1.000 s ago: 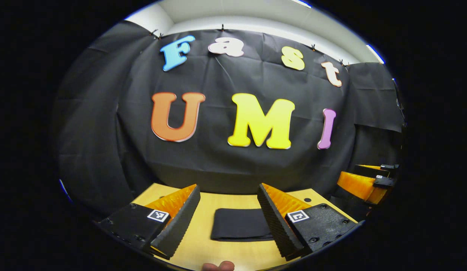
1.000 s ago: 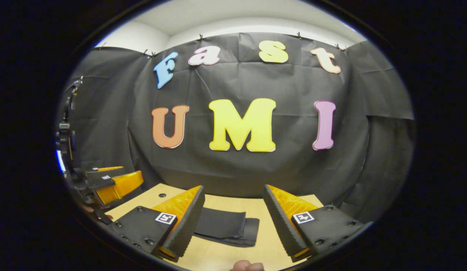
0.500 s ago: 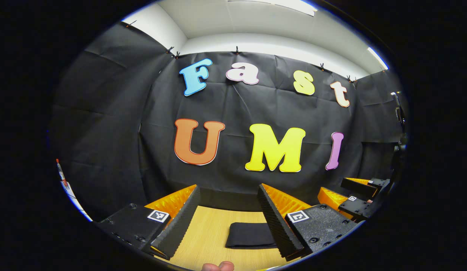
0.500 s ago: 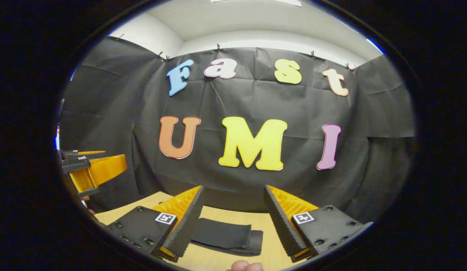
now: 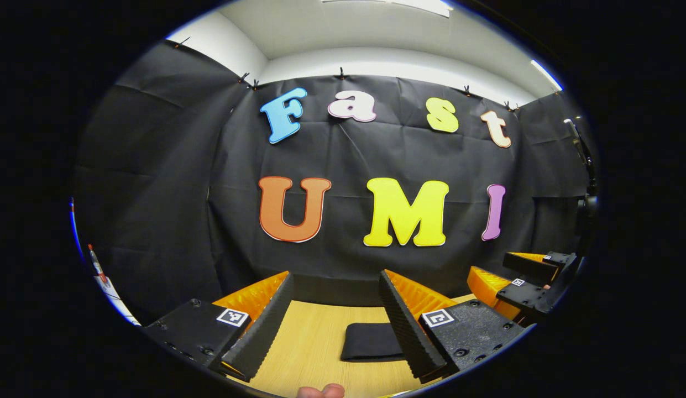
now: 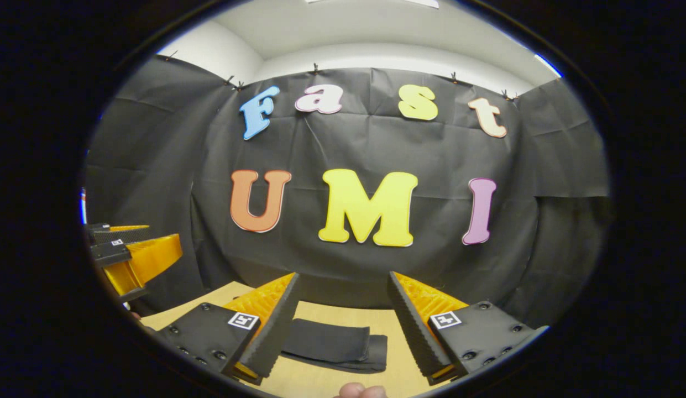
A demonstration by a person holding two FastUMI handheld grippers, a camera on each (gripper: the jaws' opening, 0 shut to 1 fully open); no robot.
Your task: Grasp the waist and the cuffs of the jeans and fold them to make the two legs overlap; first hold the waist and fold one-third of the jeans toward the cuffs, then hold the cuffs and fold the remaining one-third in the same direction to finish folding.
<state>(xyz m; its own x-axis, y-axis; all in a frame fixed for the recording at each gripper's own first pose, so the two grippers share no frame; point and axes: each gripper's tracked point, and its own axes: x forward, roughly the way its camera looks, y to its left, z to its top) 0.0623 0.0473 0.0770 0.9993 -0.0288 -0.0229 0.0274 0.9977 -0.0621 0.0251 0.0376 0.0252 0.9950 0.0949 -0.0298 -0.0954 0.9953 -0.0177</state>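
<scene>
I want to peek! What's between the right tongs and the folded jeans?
Just bare wooden table, right gripper view; the open right tongs hang above the jeans.

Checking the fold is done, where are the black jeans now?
The folded black jeans lie flat on the wooden table, ahead of both open grippers.

The left gripper (image 5: 334, 315) hangs above the wooden table (image 5: 309, 342) with its two black, ridged fingers (image 5: 262, 331) spread wide and nothing between them. The folded jeans (image 5: 370, 341) lie flat on the table as a dark, compact bundle, well beyond the fingertips and partly hidden behind the finger on the view's right side. The right gripper (image 5: 528, 279) (orange and black) is held off to the far side of the jeans, raised clear of the table.
</scene>
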